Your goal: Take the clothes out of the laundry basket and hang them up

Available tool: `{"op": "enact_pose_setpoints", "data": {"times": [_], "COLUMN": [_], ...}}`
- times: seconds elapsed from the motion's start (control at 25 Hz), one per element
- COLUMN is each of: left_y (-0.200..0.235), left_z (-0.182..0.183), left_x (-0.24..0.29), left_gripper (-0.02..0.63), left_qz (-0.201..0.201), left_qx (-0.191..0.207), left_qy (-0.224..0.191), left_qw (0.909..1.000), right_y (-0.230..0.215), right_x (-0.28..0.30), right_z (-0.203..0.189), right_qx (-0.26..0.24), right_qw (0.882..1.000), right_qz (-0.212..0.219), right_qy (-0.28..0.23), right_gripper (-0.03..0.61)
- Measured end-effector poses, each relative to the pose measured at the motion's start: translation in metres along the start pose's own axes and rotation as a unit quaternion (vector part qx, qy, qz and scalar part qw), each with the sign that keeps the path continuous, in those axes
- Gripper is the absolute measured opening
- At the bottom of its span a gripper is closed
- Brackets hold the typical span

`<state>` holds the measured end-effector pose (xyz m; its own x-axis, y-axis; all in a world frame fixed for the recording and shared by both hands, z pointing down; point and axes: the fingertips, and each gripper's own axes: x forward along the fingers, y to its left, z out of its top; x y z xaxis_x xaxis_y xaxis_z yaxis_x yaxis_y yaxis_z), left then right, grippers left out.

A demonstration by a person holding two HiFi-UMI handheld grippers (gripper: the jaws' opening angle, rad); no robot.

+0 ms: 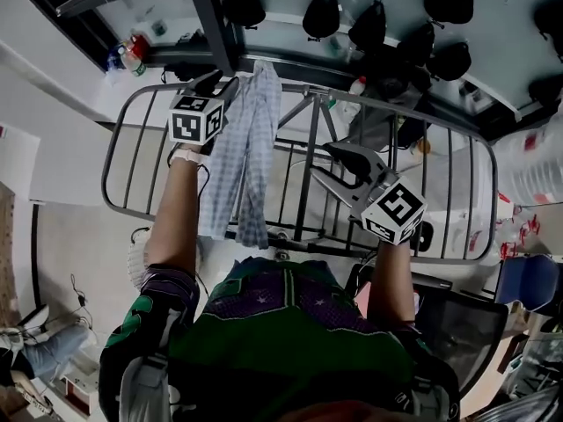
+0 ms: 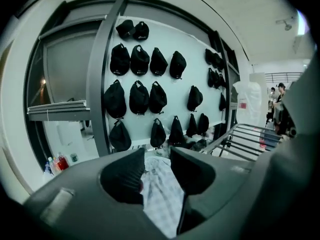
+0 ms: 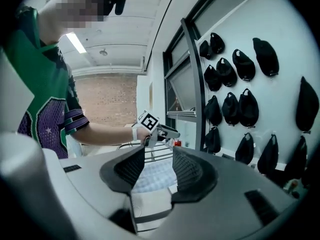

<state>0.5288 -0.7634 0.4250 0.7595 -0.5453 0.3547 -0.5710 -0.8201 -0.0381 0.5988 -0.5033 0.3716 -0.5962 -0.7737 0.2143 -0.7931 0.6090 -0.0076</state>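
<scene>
A pale checked garment [image 1: 246, 156] hangs draped over the far rail of the grey metal drying rack [image 1: 457, 148], its two ends dangling down through the bars. My left gripper [image 1: 224, 82] is at that rail, just left of the cloth. In the left gripper view its jaws [image 2: 157, 156] stand open, and the checked cloth [image 2: 160, 189] shows in the gap below them without being pinched. My right gripper [image 1: 339, 170] hovers over the middle of the rack, open with nothing between its fingers [image 3: 159, 154]. From the right gripper view the garment [image 3: 152, 176] lies beyond the jaws.
Several black caps [image 1: 378, 25] hang on the pale wall behind the rack. Bottles [image 1: 132, 55] stand on a ledge at the far left. A dark chair [image 1: 457, 323] sits near my right elbow, and clothing lies on the floor at lower left [image 1: 44, 350].
</scene>
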Motion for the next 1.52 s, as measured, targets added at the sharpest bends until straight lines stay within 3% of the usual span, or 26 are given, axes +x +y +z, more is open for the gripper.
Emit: {"op": "enact_pose_setpoints", "data": {"times": [0.36,0.76,1.04,1.52], "left_y": [-0.020,-0.071,-0.106,-0.123], "left_z": [-0.001,-0.010,-0.036,-0.057], "left_x": [-0.102,-0.248,-0.353,-0.516], "left_gripper": [0.170,0.170,0.170,0.158], "left_qz": [-0.025,-0.065,-0.084,-0.044], "left_qx": [-0.012,-0.002,0.006,-0.038], "left_qy": [-0.046,-0.109,-0.130,-0.178], "left_qw": [0.9986,0.9920,0.9880,0.9824], "right_y": [0.058,0.167,0.258,0.344], "right_x": [-0.013,-0.046,-0.060,-0.067], "right_z": [0.031,0.069,0.074,0.099], "right_qx": [0.020,0.015,0.028,0.030], "right_qw": [0.992,0.973,0.967,0.972], "right_qz": [-0.118,-0.211,-0.228,-0.197], "right_qy": [-0.038,-0.095,-0.107,-0.122], "right_gripper": [0.163,0.163,0.163,0.162]}}
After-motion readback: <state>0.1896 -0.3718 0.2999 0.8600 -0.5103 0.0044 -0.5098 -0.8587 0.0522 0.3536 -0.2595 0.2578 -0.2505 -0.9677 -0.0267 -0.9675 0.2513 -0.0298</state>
